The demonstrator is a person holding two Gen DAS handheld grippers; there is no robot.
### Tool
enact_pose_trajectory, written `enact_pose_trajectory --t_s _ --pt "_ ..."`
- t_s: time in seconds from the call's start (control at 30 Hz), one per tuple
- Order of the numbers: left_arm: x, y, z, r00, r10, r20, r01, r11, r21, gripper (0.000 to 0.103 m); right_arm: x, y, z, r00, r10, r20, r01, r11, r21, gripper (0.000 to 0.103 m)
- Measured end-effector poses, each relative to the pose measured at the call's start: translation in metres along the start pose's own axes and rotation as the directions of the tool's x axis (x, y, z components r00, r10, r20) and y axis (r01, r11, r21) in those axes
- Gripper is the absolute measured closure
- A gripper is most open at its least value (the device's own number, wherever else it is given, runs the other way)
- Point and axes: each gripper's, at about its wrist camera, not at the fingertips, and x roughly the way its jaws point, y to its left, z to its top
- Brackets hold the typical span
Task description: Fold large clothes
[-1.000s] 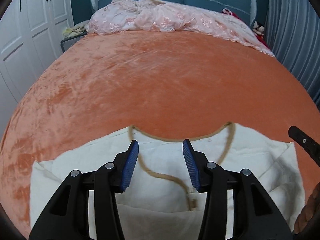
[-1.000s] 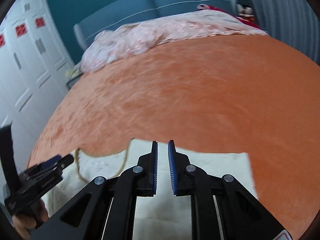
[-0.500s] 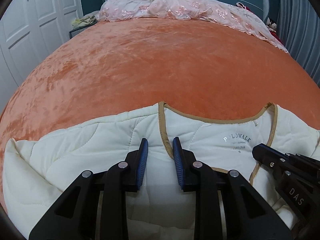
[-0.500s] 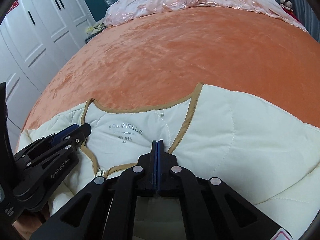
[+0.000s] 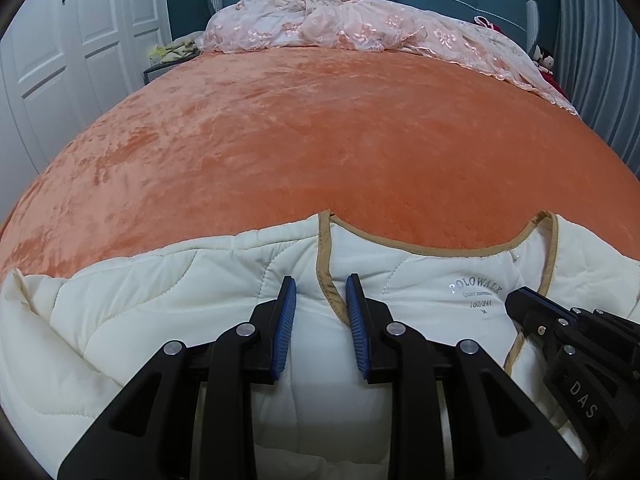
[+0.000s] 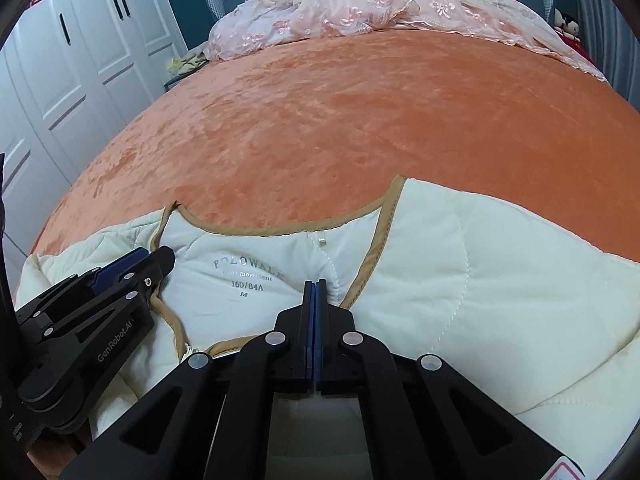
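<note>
A cream quilted jacket [image 5: 140, 320] with tan trim lies open at the near edge of an orange bed [image 5: 340, 132], collar label up; it also shows in the right wrist view [image 6: 480, 264]. My left gripper [image 5: 321, 292] is open, its blue pads either side of the tan front edge near the collar. My right gripper [image 6: 315, 292] is shut at the collar's right side; I cannot tell if fabric is pinched. Each gripper shows in the other's view: the right one [image 5: 520, 300] and the left one [image 6: 160, 258].
The orange velvet bedspread [image 6: 360, 120] stretches ahead. A pink lace cover [image 5: 352, 24] lies bunched at the headboard. White wardrobe doors [image 6: 80, 60] stand to the left, grey curtains [image 5: 600, 60] to the right.
Both grippers moved forward onto the jacket's collar. The left gripper narrowed, then opened a little around the tan edge. The right gripper closed fully.
</note>
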Motion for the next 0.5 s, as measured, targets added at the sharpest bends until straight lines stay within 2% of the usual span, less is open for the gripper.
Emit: enact_pose_trajectory --t_s 0.13,0.3,0.37,0.4,0.43,0.47,0.5 --pt "0.001 -0.001 -0.001 1.000 0.007 0.011 -0.007 1.000 0.000 0.078 0.001 -0.001 -0.001 1.000 0.001 0.014 -0.001 1.000 0.001 0.103" --pt "0.003 -0.006 0.002 0.999 0.047 -0.002 -0.047 0.999 0.025 0.076 0.002 -0.004 0.003 1.000 0.021 0.010 -0.021 1.000 0.018 0.103" --pt "-0.009 -0.008 0.006 0.997 0.073 -0.033 -0.071 0.997 0.040 0.072 -0.012 -0.009 0.005 1.000 0.030 -0.007 -0.030 0.998 0.051 0.103" --pt "-0.021 -0.005 0.007 0.996 0.074 -0.052 -0.072 0.997 0.031 0.071 -0.034 -0.011 0.006 1.000 0.007 0.006 -0.007 0.997 0.075 0.097" --pt "-0.042 0.003 0.006 0.998 0.024 -0.057 -0.025 1.000 -0.011 0.070 -0.065 -0.016 0.002 0.998 0.037 0.054 -0.043 0.993 0.113 0.086" --pt "-0.068 0.013 0.001 0.998 -0.049 -0.042 0.047 0.998 -0.051 0.058 -0.099 -0.022 -0.006 0.989 0.104 0.105 -0.118 0.984 0.133 0.086" --pt "-0.098 0.024 -0.007 0.993 -0.108 -0.035 0.106 0.992 -0.069 0.047 -0.138 -0.030 -0.020 0.976 0.175 0.131 -0.192 0.973 0.129 0.078"
